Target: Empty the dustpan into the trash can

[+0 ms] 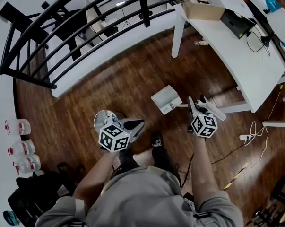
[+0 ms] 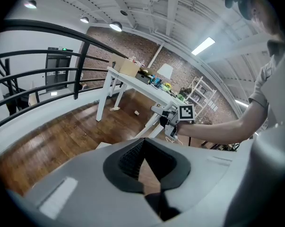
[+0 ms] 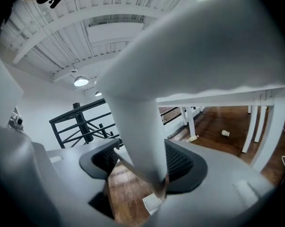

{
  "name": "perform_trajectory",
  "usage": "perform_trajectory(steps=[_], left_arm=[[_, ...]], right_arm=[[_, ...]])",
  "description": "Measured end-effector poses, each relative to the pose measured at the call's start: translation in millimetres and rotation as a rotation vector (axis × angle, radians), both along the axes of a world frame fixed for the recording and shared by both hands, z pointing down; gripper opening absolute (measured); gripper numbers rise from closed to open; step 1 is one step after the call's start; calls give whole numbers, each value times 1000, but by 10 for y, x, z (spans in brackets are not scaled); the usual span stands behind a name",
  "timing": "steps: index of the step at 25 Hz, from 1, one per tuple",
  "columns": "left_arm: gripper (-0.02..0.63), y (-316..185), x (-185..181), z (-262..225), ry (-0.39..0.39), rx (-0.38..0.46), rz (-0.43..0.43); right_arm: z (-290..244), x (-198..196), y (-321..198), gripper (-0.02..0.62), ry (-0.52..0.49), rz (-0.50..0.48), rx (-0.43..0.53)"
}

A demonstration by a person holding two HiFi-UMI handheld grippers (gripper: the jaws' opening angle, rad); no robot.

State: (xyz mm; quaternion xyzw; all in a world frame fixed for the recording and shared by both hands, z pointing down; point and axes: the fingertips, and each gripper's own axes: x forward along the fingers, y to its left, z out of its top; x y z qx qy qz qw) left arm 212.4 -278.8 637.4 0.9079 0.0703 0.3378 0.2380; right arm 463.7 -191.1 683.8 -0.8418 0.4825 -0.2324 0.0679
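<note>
The white dustpan (image 1: 166,99) lies out in front of me over the wooden floor, and I cannot tell whether it rests on it. Its long white handle (image 3: 137,117) runs back between the jaws of my right gripper (image 1: 197,103). The jaws stand apart: the handle lies against the right pad (image 3: 182,162), with floor showing between it and the left pad. A round grey trash can (image 1: 106,118) stands just left of my left gripper (image 1: 139,125), partly hidden behind its marker cube. The left gripper's pads meet at their tips with nothing between them.
A white table (image 1: 246,60) with a cardboard box (image 1: 199,6) stands to the right. A black railing (image 1: 85,30) runs across the back. Plastic bottles (image 1: 21,150) stand at the left wall. A power strip and cable (image 1: 248,136) lie at the right. A paper cup (image 3: 226,133) lies under the table.
</note>
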Motion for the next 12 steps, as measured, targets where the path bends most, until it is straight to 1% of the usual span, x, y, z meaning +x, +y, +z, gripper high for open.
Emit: perform_trajectory(steps=[2,4,5,7,10,12], left_arm=[[5,8,8,-11,6,-3,6],[5,19,-6,-21,11,-4,9],[5,23,-19,-29,13,-4,9],[5,29,-40,-50,19,-1,0],[5,17,-56,-75,32,7,-33],[5,-21,-69,-105,41,21,-61]], right_arm=[[83,-37,73,297,-18,11,-42],[180,-97,152,368,-37,23,-91],[232,-142,198,384,-50,24,-114],[343,-274,291,391,-88,2,-162],[536,-548,374,391,-162,-82,-227],[651,-716,385,390,-228,-122,-253]])
